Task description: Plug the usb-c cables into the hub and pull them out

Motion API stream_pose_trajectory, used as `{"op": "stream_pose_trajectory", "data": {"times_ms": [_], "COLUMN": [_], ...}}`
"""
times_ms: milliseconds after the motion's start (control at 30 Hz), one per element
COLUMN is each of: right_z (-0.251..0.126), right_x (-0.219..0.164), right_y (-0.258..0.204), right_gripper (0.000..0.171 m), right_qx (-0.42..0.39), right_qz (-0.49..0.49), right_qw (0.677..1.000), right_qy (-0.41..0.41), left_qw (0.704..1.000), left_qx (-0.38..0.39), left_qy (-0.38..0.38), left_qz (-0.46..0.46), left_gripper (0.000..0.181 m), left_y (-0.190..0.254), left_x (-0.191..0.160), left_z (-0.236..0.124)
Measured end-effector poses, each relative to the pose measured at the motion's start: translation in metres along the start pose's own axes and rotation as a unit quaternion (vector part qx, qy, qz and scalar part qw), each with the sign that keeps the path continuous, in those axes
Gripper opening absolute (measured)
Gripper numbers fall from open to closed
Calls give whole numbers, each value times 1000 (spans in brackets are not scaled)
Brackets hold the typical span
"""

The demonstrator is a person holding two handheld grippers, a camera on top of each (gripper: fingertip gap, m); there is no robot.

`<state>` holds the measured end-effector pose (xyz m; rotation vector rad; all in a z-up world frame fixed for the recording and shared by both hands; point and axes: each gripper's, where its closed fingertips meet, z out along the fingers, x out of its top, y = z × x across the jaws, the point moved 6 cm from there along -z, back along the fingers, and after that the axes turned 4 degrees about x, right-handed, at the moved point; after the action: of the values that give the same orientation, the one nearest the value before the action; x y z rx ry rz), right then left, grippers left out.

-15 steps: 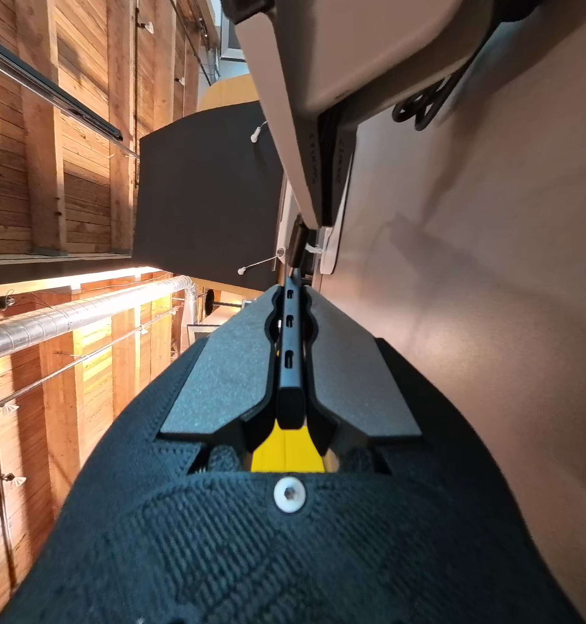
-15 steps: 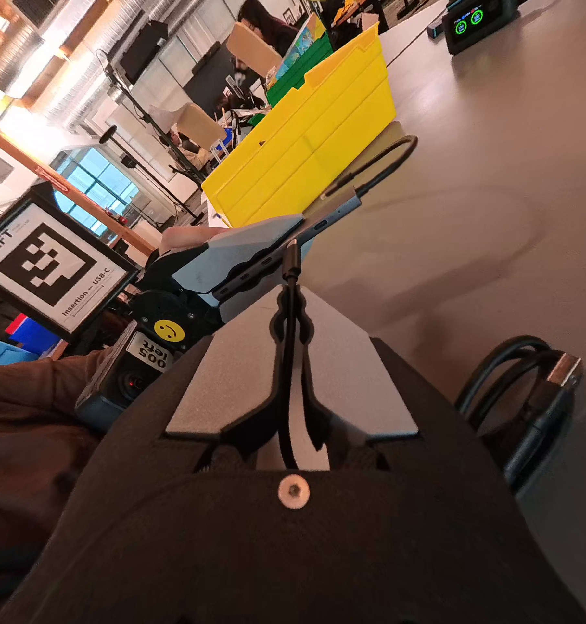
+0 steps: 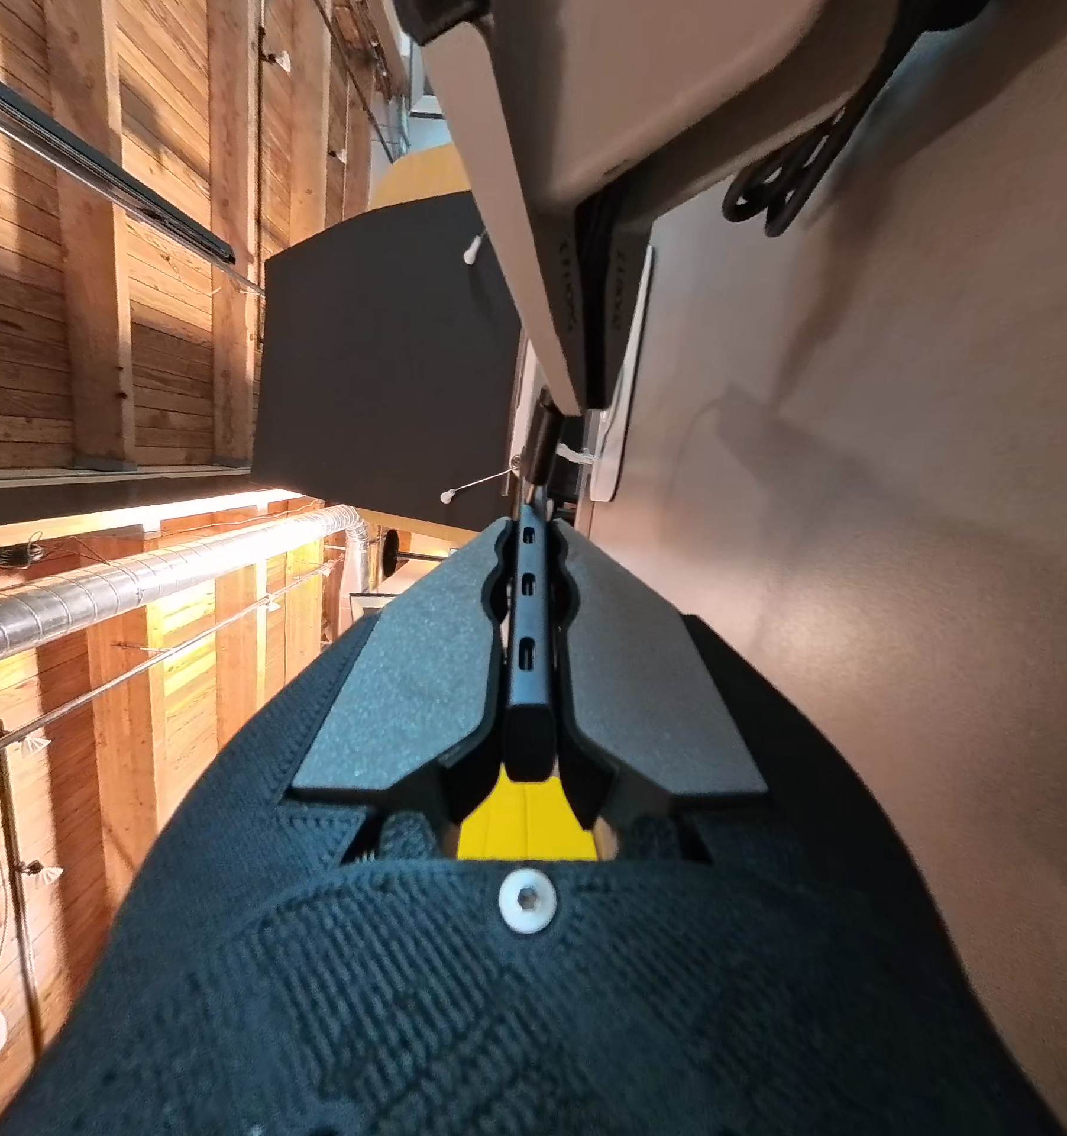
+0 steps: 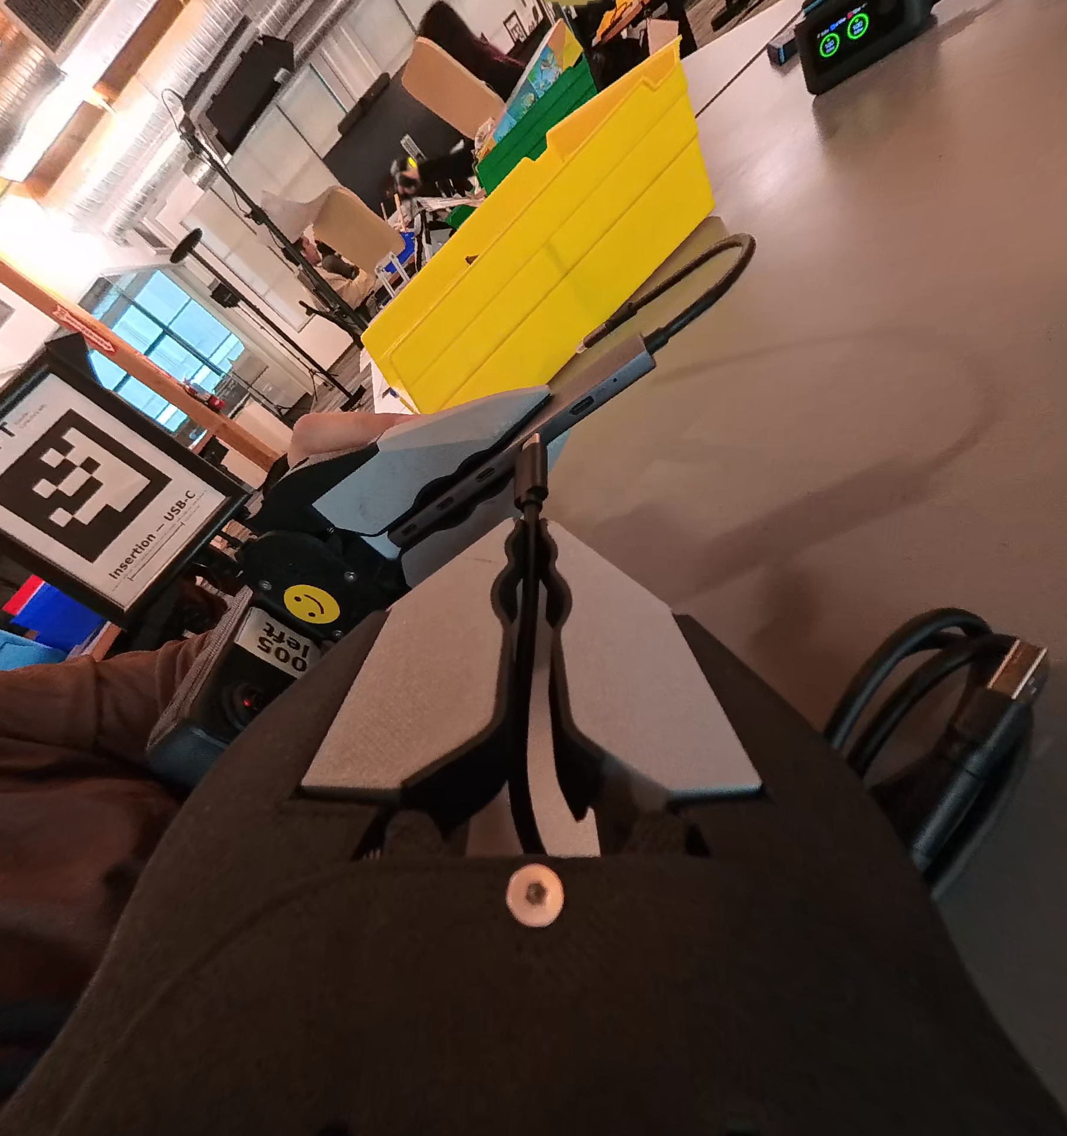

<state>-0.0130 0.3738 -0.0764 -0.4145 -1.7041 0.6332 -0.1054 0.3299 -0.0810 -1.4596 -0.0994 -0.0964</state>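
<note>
Across the grey desk [image 4: 887, 381], the largest item is a yellow bin [image 4: 555, 264], standing just behind the work zone. A coiled spare cable [image 4: 949, 707] lies near my right side, clear of the action.

My left tongs [image 3: 528, 615] are pressed together on the hub [image 3: 528, 639], pinching its flat faces so that the port edge stays exposed. In the right wrist view the hub [image 4: 586, 399] is held tilted above the desk, ports facing my other tool.

My right tongs [image 4: 528, 541] are clamped on the usb-c cable [image 4: 525, 645] just behind its plug [image 4: 531, 470]; I judge this short grip limits flexing. The plug tip sits at the port edge, between 2 visible ports; I cannot tell whether it is seated.
</note>
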Motion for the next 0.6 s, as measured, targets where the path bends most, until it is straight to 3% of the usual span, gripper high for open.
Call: {"op": "stream_pose_trajectory", "data": {"times_ms": [600], "right_z": [0], "right_x": [0], "right_y": [0], "right_gripper": [0], "right_qx": [6], "right_qz": [2], "right_qw": [1000], "right_qy": [2], "left_qw": [1000], "left_qx": [2], "left_qy": [1], "left_qz": [3], "left_gripper": [7], "left_y": [0], "left_x": [0], "left_z": [0]}}
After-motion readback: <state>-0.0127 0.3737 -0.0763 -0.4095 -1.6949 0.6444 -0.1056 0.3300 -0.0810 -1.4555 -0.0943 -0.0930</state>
